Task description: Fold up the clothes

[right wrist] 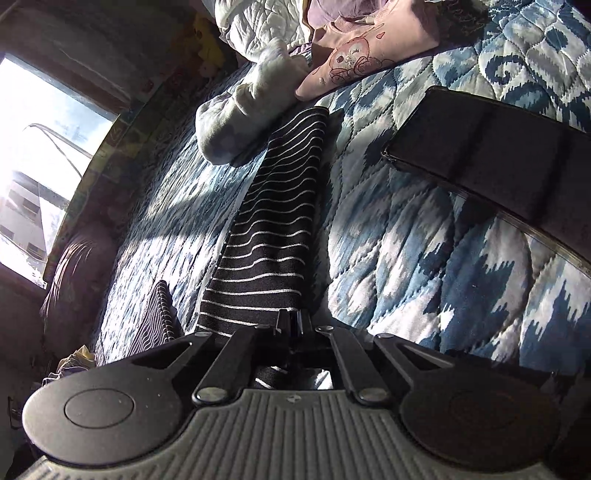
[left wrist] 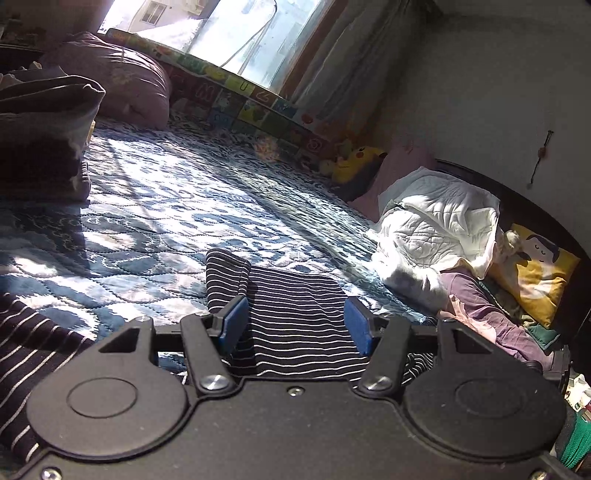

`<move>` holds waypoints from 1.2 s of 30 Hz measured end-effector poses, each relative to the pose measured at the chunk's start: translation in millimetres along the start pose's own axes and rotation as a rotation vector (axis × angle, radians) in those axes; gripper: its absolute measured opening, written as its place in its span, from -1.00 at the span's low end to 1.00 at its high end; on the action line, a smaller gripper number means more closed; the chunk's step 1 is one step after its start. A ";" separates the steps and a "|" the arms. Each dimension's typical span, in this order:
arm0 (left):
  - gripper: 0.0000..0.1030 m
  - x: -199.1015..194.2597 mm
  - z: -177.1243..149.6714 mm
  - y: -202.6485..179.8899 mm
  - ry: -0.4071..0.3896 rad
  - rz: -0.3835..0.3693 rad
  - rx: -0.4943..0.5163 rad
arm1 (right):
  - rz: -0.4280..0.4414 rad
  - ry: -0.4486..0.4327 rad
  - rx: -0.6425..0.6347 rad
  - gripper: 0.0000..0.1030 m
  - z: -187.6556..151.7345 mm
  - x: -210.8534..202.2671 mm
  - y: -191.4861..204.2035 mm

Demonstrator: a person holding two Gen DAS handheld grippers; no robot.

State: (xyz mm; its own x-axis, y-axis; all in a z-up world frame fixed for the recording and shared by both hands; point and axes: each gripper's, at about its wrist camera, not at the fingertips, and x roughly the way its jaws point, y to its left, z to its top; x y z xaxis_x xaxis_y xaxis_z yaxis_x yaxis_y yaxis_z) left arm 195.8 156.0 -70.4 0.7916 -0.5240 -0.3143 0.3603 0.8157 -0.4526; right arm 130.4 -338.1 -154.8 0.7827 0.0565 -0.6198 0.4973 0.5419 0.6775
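left gripper — fingers apart over striped garment on quilt | right gripper — clamped on its edge | advice: keep hem taut, fold evenly

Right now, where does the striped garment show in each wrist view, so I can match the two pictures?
Left wrist: the striped garment lies bottom centre, between the open fingers of the left gripper, with a folded-up end at left.
Right wrist: it runs as a long band up the centre, its near end clamped in the right gripper.
Shared landmark: the white quilted blanket on the blue patterned bedspread.
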 end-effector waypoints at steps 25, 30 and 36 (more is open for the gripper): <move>0.11 -40.6 -5.7 18.2 -0.014 0.010 -0.016 | 0.032 0.067 -0.166 -0.50 -96.8 -38.9 32.4; 0.11 -43.9 -12.1 11.1 -0.001 0.010 0.005 | 0.014 0.013 -0.140 -0.32 -72.9 -43.6 19.5; 0.14 -41.3 -7.2 4.1 -0.019 -0.003 -0.008 | -0.061 -0.069 -0.139 -0.28 4.0 -7.1 12.9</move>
State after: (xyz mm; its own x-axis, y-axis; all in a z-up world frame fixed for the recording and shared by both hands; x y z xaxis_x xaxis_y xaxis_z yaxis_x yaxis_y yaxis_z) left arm 161.0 179.3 -65.2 0.7998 -0.5215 -0.2972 0.3584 0.8121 -0.4604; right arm 132.8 -334.8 -140.0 0.7790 -0.0352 -0.6260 0.4919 0.6534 0.5754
